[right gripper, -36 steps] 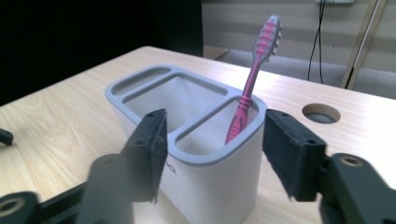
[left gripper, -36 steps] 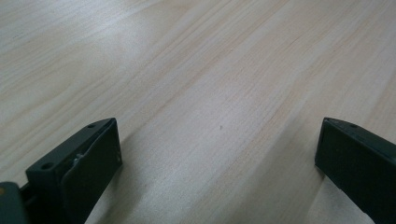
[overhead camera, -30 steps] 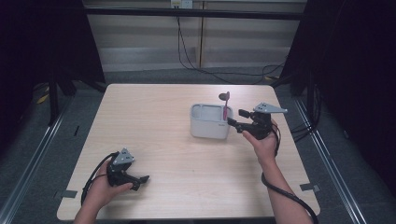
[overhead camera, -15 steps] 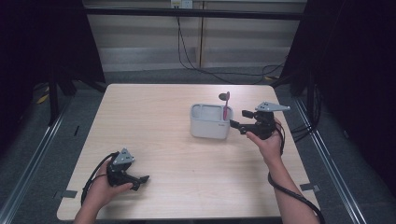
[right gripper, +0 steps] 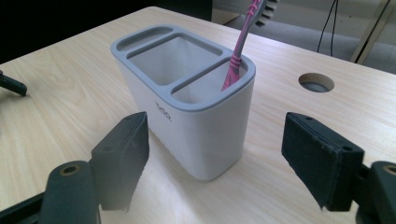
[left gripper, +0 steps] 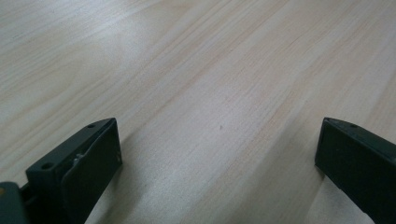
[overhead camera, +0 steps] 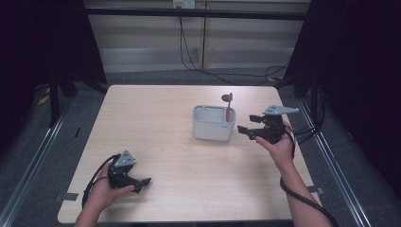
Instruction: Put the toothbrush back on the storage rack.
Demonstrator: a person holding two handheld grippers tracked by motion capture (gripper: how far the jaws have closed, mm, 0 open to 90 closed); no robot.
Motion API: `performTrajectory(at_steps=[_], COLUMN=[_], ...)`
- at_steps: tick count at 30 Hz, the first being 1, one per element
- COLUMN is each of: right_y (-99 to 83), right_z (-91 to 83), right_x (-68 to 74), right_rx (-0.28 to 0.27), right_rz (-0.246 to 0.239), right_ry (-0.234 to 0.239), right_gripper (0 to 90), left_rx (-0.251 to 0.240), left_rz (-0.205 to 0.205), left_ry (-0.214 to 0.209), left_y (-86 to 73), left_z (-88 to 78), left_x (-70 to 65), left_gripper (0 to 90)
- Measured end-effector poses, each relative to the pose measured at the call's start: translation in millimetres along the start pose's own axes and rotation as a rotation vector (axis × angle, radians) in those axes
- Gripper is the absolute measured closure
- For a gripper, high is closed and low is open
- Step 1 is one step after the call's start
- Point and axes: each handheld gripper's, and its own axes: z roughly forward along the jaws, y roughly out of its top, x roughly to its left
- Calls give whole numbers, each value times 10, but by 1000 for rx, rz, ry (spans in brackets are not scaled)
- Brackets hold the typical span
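1. The left gripper [overhead camera: 142, 182], black with a grey three-cornered plate on top, lies low over the near left part of the pale wooden table [overhead camera: 156, 118], held in the person's left hand [overhead camera: 105, 194]. In the left gripper view its jaws stand wide apart with bare wood grain between them; it has hold of nothing.

2. The right gripper [overhead camera: 243, 128] sits in the person's right hand [overhead camera: 279, 146] toward the table's right side, well apart from the left one, and points level at the holder's short end. Its jaws have just been opening and now stand wide, with nothing clamped between them.

3. Just ahead of the right gripper's tips stands the white plastic holder with a grey rim [right gripper: 187, 112], upright on the table. In the right gripper view it is framed by the two black jaws yet lies beyond them, and the pads touch none of it.

4. The holder's rim marks off three compartments: a narrow slot at the far end, a large middle one, and one at the end nearest the right gripper.

5. The pink toothbrush [right gripper: 240, 46] stands in that nearest compartment, leaning against the rim, its bristled head up.

6. Farther off, beyond the holder, a round hole [right gripper: 316, 82] is cut through the tabletop.
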Motion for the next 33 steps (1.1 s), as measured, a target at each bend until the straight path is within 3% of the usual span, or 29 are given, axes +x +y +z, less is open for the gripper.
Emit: performTrajectory(at_steps=[7,19,33], right_y=[-60,-168,-368], right_z=[-43,-43,-70], right_x=[11,72,18], right_rx=[15,104,155], right_rz=[-14,-87,-78], right_ry=[1,28,34], right_gripper=[222,181,180], left_rx=[0,0,0], left_rz=[-1,0,0], left_ry=[0,0,0], left_y=[0,0,0], left_z=[0,0,0], left_x=[0,0,0], left_gripper=[0,0,0])
